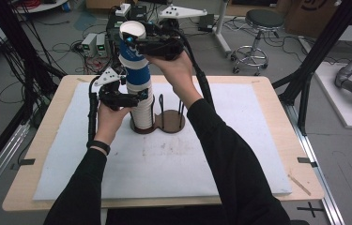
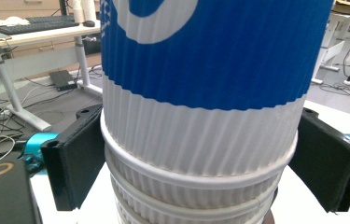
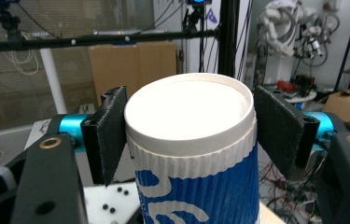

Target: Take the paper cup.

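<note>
A tall stack of ribbed white paper cups [image 1: 141, 108] stands upside down on the left ring of a brown wooden stand [image 1: 168, 123]. An inverted blue-and-white cup [image 1: 133, 54] tops it, a little lifted off the rest. My right gripper [image 1: 134, 39] is shut on that cup near its upturned base; its pads [image 3: 109, 135] press both sides of the cup [image 3: 196, 186]. My left gripper [image 1: 135, 97] is shut on the stack lower down. Its pads [image 2: 77, 158] touch a white cup rim [image 2: 196, 179] just under the blue cup [image 2: 210, 56].
Thin black wire posts [image 1: 161, 107] rise from the stand's empty right ring. A white mat [image 1: 220, 159] covers the wooden table [image 1: 277, 93]. Beyond the table are a stool [image 1: 263, 21], boxes of electronics [image 1: 94, 44], cables and black frame posts [image 1: 314, 61].
</note>
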`<state>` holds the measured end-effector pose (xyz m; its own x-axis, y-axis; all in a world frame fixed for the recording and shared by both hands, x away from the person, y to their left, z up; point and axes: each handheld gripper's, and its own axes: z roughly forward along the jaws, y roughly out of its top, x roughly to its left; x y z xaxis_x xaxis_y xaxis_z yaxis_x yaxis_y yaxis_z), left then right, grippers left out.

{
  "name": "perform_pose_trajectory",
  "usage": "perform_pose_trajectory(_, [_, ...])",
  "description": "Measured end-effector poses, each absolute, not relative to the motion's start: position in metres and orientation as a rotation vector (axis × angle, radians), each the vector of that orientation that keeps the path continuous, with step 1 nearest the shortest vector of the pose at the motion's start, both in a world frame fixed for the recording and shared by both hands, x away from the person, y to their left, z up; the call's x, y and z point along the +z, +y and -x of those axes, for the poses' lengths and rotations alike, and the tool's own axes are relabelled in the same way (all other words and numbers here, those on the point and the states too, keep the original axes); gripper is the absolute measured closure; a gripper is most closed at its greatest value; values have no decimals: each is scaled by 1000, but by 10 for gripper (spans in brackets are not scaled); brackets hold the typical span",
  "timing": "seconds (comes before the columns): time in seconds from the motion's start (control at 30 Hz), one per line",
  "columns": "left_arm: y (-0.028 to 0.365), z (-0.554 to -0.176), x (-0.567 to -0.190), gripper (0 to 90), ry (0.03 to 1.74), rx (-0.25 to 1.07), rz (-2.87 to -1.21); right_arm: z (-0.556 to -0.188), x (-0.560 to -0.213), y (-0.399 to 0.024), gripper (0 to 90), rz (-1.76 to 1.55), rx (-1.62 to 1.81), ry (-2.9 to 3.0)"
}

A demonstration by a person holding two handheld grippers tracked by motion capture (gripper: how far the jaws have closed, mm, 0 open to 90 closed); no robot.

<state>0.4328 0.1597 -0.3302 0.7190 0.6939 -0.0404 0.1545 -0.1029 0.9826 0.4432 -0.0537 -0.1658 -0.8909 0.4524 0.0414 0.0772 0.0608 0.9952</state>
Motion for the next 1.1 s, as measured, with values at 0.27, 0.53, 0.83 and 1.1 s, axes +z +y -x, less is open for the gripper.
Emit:
perform_pose_trajectory(0.27, [159,-433,-330,114,698,525,-1638,-437,-152,-65,301,-517,1937,2019])
perform_pose_trajectory(0.53, [159,-433,-330,114,698,530,-1638,-430,-142,-88,301,-502,1952,2006])
perform_pose_trajectory(0.83, [159,-433,-330,114,700,534,-1640,-415,-146,-126,301,-474,1904,2019])
perform_pose_trajectory(1.1, [159,-433,-330,114,700,533,-1641,-401,-162,-158,301,-453,1841,2041])
